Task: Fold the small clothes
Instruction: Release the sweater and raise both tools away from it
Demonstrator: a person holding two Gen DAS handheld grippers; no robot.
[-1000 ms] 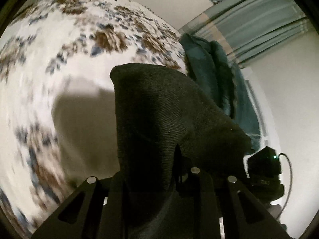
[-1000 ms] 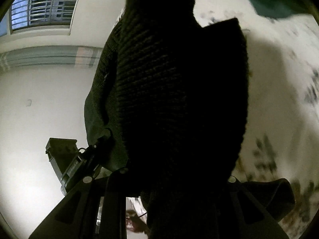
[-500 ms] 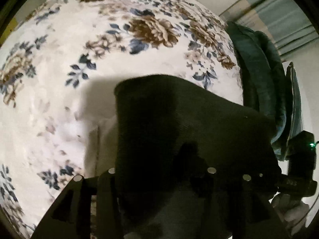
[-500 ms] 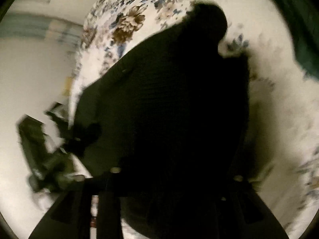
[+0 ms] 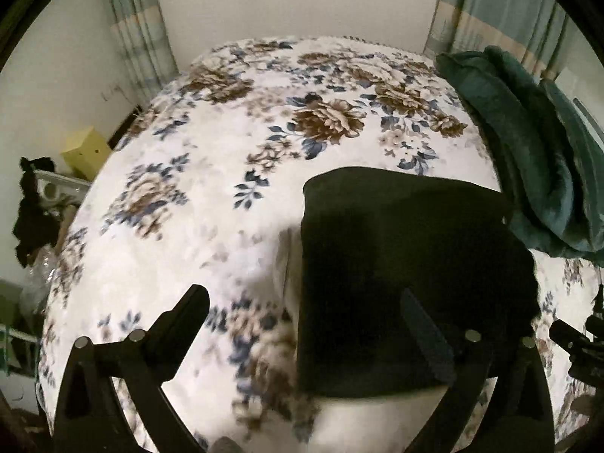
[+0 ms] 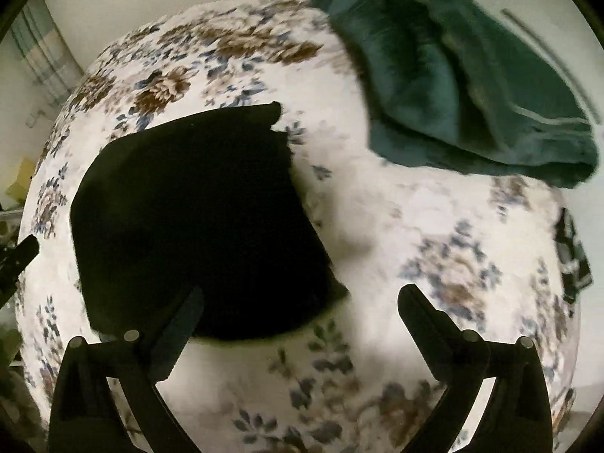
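Note:
A black knit garment [image 5: 407, 275] lies flat and folded on the floral bedspread [image 5: 211, 173]. It also shows in the right wrist view [image 6: 188, 219]. My left gripper [image 5: 305, 302] is open and empty above the garment's near left edge; its right finger [image 5: 426, 336] is over the cloth. My right gripper [image 6: 302, 302] is open and empty above the garment's near right corner; its left finger [image 6: 181, 324] is over the cloth.
A dark green blanket [image 5: 528, 158] lies bunched at the right of the bed; it is at the upper right in the right wrist view [image 6: 453, 87]. Left of the bed stand a yellow box [image 5: 85, 151] and clutter. Curtains and a wall are behind.
Both grippers were shut on the black garment and held it up. They lowered it onto the bed, opened and let go. The garment now lies flat.

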